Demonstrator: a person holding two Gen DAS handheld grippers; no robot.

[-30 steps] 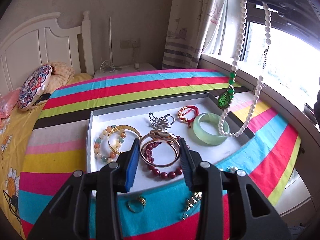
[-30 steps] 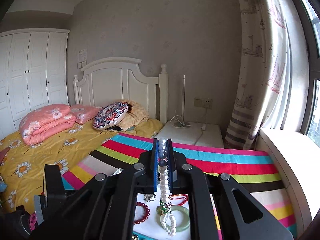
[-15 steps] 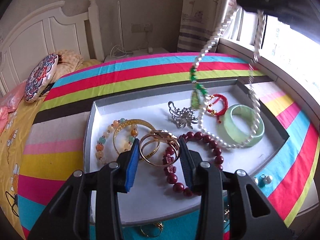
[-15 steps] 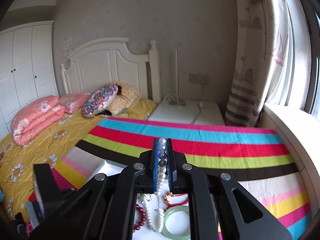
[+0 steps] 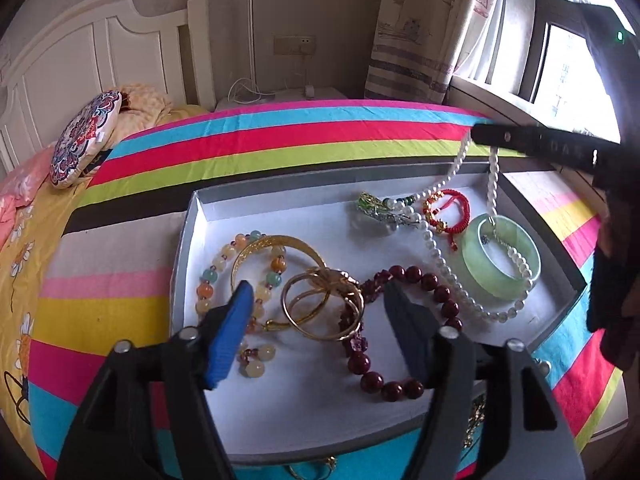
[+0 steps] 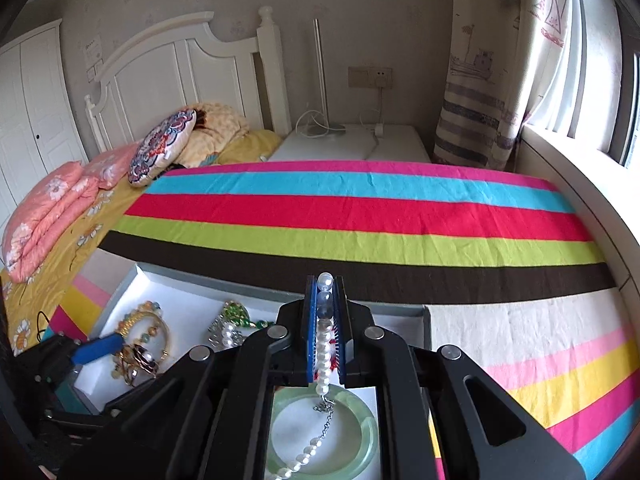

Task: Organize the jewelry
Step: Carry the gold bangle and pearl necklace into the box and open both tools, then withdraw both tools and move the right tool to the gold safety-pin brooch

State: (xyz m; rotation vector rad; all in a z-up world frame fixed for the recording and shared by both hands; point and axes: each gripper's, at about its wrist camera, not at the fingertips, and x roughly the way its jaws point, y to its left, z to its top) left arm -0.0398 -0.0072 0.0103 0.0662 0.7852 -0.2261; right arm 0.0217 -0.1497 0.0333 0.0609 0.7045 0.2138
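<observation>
Both wrist views look close and steeply down, sharing the jewelry tray (image 5: 188,240) and striped cloth (image 6: 360,216).

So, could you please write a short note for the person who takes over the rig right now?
Right gripper: jaws shut on the pearl necklace, whose lower loop already lies in the tray, across the green bangle.
Left gripper: jaws have just been opening; they stand open around the gold bangles, which lie free in the tray.
Done: most pieces are in the tray, including the dark red bead bracelet.
Left: release the necklace; a gold ring and other small pieces remain on the striped cloth.
</observation>
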